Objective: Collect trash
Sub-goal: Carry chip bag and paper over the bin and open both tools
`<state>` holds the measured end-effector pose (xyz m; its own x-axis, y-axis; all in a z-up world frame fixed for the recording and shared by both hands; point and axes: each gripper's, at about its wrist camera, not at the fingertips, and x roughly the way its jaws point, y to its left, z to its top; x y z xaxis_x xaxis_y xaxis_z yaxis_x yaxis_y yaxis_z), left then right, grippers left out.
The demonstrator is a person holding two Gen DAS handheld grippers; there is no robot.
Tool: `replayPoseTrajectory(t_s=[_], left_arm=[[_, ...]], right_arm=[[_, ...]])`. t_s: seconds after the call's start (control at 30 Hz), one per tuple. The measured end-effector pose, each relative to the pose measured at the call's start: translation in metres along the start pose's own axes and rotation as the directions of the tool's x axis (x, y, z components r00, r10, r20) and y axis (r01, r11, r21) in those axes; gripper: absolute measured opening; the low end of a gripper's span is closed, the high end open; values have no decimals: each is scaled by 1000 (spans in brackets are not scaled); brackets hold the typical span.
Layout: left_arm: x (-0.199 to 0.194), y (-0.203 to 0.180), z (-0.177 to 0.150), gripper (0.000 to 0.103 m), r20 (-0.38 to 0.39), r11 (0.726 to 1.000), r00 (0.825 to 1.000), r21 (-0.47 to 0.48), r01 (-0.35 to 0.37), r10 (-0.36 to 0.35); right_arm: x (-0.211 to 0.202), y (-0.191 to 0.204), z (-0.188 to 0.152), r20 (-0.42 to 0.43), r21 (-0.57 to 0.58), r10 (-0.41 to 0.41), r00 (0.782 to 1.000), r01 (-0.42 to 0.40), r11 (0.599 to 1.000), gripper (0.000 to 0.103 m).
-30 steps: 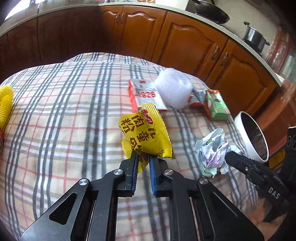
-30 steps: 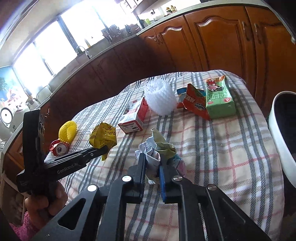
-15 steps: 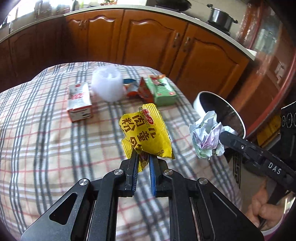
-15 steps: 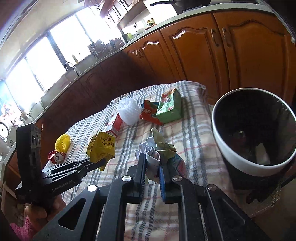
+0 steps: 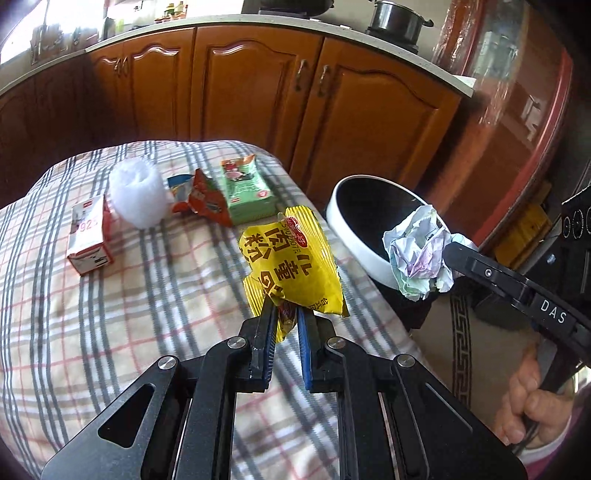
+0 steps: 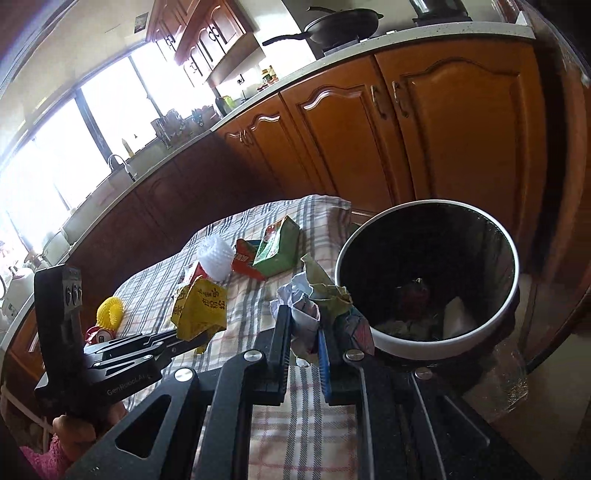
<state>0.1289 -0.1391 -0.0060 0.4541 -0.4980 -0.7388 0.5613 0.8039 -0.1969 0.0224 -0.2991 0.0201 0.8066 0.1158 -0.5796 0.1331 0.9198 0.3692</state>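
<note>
the inside of the white-rimmed trash bin (image 6: 515, 295) is mostly dark; only some pale scraps and a reddish lump show at the bottom, too dim to name. in the left wrist view the bin (image 5: 354, 243) is partly covered by the crumpled paper wad (image 5: 419, 254), and the right gripper (image 5: 448, 251) shows only as a black finger from the side, so its grip is read from its own camera. the person's hands are cut off at the frame edges.

the left gripper (image 5: 286, 314) is clamped narrow on the lower corner of the yellow snack wrapper (image 5: 291, 262), which stands up above the table edge near the bin. the right gripper (image 6: 303, 325) pinches the paper wad (image 6: 314, 299) just beside the bin's rim.

compared with half a second ago, both cameras have swung toward the bin: it fills more of the right wrist view, and the wad now overlaps its rim in the left wrist view (the grips themselves look unchanged).

the table wears a plaid cloth (image 5: 110, 295) of grey and red lines. on it lie a small red-and-white carton (image 5: 88, 236), a white foam net (image 5: 138, 195), an orange-red packet (image 5: 201, 199) and a green packet (image 5: 247, 192); a yellow foam net (image 6: 110, 314) and a red can (image 6: 99, 336) sit at the far end. brown wooden cabinets (image 6: 424, 122) ring the room under a pale counter, with a wok (image 6: 343, 22) and bright windows (image 6: 74, 144).
</note>
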Motion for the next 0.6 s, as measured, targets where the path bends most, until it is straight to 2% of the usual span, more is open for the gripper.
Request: replayPoseTrajectory(t_s=[0.6], left_arm=[[29,-57,33,10,-22,995,999,91,51,-49]], right_arm=[[-20,-47,19,56,48,-73,996,70,996,13]])
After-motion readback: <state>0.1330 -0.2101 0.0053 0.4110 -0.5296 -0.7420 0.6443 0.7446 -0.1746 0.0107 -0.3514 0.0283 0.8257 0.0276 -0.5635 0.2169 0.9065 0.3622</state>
